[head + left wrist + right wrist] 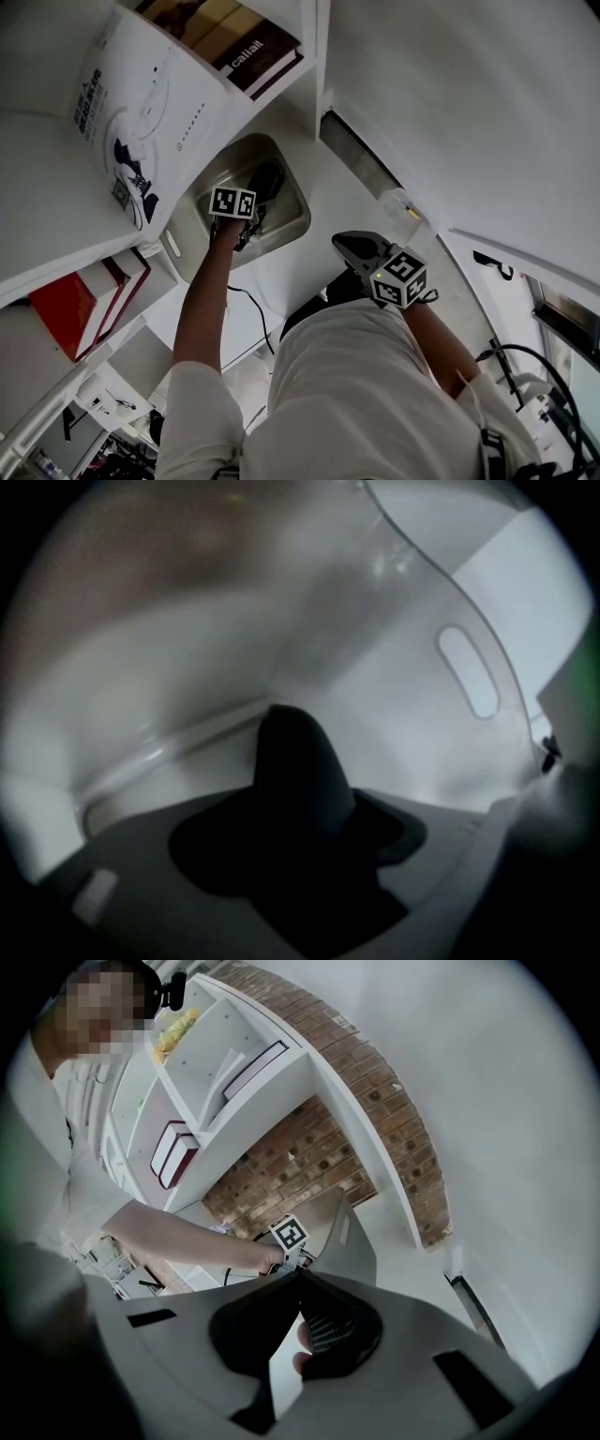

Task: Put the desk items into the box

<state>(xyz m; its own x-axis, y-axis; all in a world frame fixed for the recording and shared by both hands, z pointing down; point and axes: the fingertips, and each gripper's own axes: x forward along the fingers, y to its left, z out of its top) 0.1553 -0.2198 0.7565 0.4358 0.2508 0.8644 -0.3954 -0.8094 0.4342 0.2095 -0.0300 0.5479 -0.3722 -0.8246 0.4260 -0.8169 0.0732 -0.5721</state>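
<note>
Head view puts the box at upper middle, on the white worktop just below the shelves. The left gripper reaches steeply down inside it, likely so that whatever it carries is set on the bottom rather than dropped. In the left gripper view its tongs read as 1 dark cone with no light between them, with the box's pale wall and handle slot beyond. I cannot tell whether they clench a dark item or nothing. The right gripper hangs at lower right, outside the box, tongs clenched tip to tip on nothing, probably so as not to block the box mouth. Red books and a white carton crowd the shelves at left. A black cable trails beside the left arm. A small pale thing by the wall at right is too small to name.
</note>
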